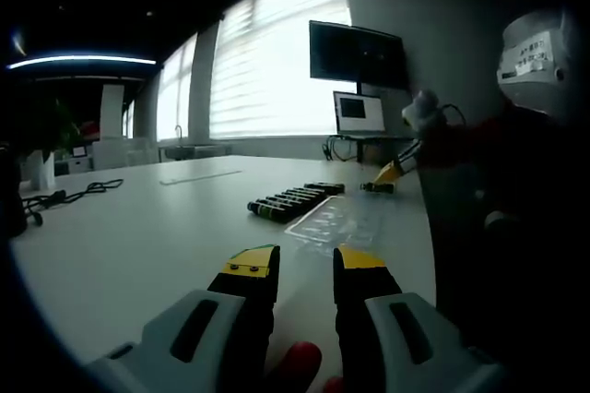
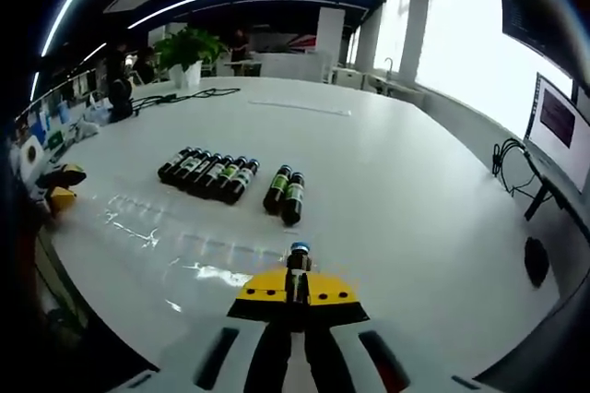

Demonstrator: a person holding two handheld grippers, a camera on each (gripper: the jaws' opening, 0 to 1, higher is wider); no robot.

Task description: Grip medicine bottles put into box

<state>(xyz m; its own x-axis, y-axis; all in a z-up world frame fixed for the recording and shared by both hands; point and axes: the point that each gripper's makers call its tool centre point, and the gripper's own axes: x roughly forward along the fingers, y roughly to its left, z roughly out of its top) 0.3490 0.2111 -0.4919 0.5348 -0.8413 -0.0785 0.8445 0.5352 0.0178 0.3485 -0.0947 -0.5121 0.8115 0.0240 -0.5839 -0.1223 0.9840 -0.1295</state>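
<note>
Clamped upright between the yellow-tipped jaws of the right gripper (image 2: 297,293): one small medicine bottle (image 2: 297,273) with a blue cap, held just above the white counter (image 2: 387,190). Beyond it, a clear plastic box (image 2: 175,236), hard to make out against the counter. Farther back, a row of six dark bottles (image 2: 208,172) lying side by side, and a separate pair of bottles (image 2: 285,194) just beside them. Left gripper (image 1: 305,262) jaws narrowly parted, holding nothing, aimed across the counter toward the same clear box (image 1: 343,220) and row (image 1: 295,200). Monitor (image 1: 358,53) on the far wall; potted plant (image 2: 191,52) at the counter's far end.
</note>
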